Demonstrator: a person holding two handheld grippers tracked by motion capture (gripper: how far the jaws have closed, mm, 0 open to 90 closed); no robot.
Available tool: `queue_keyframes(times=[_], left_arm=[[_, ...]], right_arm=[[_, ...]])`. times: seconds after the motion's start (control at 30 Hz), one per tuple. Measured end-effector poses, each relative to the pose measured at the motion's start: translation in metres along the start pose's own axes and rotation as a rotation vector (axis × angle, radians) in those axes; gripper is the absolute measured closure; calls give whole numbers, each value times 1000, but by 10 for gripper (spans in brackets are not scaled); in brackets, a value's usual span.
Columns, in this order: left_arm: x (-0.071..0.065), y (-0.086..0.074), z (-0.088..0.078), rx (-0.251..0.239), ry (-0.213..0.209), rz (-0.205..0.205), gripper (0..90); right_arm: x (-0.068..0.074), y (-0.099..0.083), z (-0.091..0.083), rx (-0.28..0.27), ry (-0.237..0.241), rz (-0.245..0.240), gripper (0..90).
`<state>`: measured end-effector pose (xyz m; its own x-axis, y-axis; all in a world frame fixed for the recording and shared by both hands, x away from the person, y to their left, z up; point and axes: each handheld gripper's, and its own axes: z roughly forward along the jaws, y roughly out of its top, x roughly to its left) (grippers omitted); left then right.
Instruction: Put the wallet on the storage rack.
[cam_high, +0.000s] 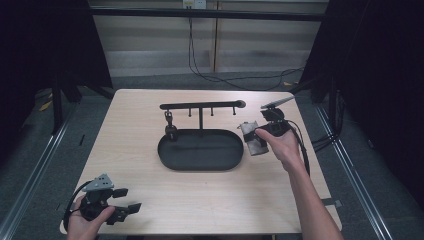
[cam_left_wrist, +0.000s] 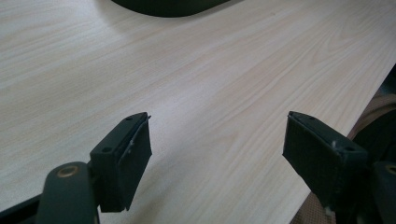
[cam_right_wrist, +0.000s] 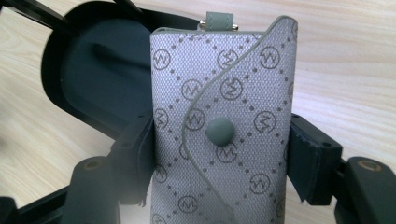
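Observation:
A grey patterned key pouch (cam_right_wrist: 224, 130) with a round snap button and a small loop at its top sits between the jaws of my right gripper (cam_right_wrist: 219, 154), which is shut on its two sides. In the high view the key pouch (cam_high: 252, 138) hangs just right of the black oval tray (cam_high: 200, 150), with my right gripper (cam_high: 257, 134) behind it. A black stand (cam_high: 201, 106) with a crossbar and short pegs rises from the tray; a small dark item (cam_high: 170, 131) hangs near its left end. My left gripper (cam_high: 129, 199) rests open at the table's near left corner, holding nothing.
The light wooden table (cam_high: 150, 200) has open room in front of the tray and on its left. In the left gripper view my left gripper (cam_left_wrist: 217, 140) looks over bare wood, the table's edge close on the right. Cables lie on the floor behind.

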<state>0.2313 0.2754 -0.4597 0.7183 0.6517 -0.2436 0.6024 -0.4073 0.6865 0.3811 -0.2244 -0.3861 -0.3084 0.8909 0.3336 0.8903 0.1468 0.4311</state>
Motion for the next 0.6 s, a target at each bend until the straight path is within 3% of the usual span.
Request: queue_keyframes(times=[0.6], left_arm=[[1, 0, -1, -15, -6, 0, 232]], right_arm=[[20, 9, 25, -7, 51, 9, 331]])
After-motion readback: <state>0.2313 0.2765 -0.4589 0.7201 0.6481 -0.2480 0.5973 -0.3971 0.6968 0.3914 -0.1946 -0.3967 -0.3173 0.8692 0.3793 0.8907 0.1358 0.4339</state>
